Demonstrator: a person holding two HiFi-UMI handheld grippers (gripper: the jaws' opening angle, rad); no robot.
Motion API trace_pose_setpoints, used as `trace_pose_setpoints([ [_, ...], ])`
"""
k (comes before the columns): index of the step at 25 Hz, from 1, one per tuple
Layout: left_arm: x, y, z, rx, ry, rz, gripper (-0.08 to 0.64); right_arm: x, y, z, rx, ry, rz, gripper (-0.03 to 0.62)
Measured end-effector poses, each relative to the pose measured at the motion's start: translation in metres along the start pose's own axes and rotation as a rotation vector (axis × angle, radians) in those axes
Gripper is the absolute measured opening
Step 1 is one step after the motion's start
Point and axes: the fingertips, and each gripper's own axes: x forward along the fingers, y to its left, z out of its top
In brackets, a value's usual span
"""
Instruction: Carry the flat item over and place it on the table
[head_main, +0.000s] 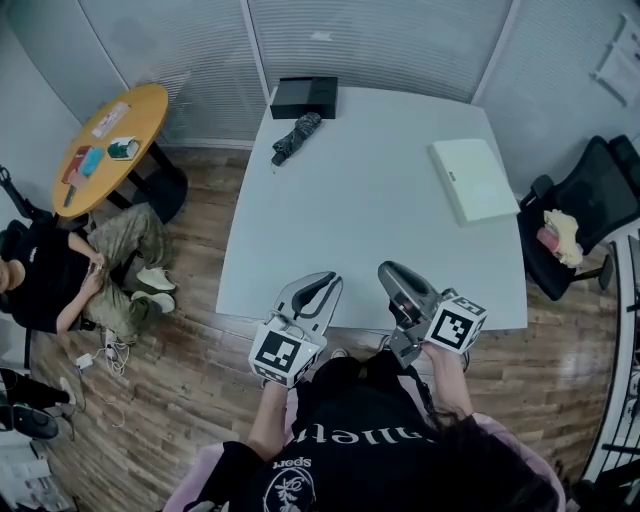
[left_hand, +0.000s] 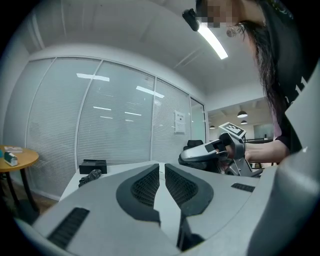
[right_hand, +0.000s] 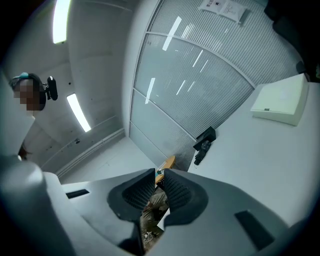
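A flat white box-like item (head_main: 473, 179) lies on the right side of the white table (head_main: 350, 230); the right gripper view shows the flat white item (right_hand: 281, 102) far off at upper right. My left gripper (head_main: 318, 290) hovers over the table's near edge, jaws together with nothing between them (left_hand: 162, 167). Just to its right is my right gripper (head_main: 392, 272), likewise shut and empty (right_hand: 158, 172), rolled on its side. Neither gripper touches the flat item. The left gripper view shows the right gripper (left_hand: 210, 152) beside it.
A black box (head_main: 304, 97) and a folded dark umbrella (head_main: 295, 137) lie at the table's far end. A round wooden table (head_main: 112, 145) and a seated person (head_main: 70, 275) are at the left. A black chair (head_main: 590, 200) stands at the right.
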Motion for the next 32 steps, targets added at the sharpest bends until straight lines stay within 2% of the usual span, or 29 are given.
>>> trace_pose_setpoints([
  [9, 0.005, -0.019, -0.002, -0.013, 0.0, -0.036, 0.052, -0.015, 0.004, -0.006, -0.045, 0.005, -0.031, 0.052],
  [17, 0.016, -0.06, 0.009, -0.01, -0.011, -0.042, 0.052, -0.054, 0.005, 0.003, -0.052, -0.001, -0.026, 0.049],
  [32, -0.004, -0.199, 0.0, -0.004, 0.024, 0.021, 0.052, -0.188, 0.022, -0.016, -0.055, 0.018, 0.061, 0.043],
])
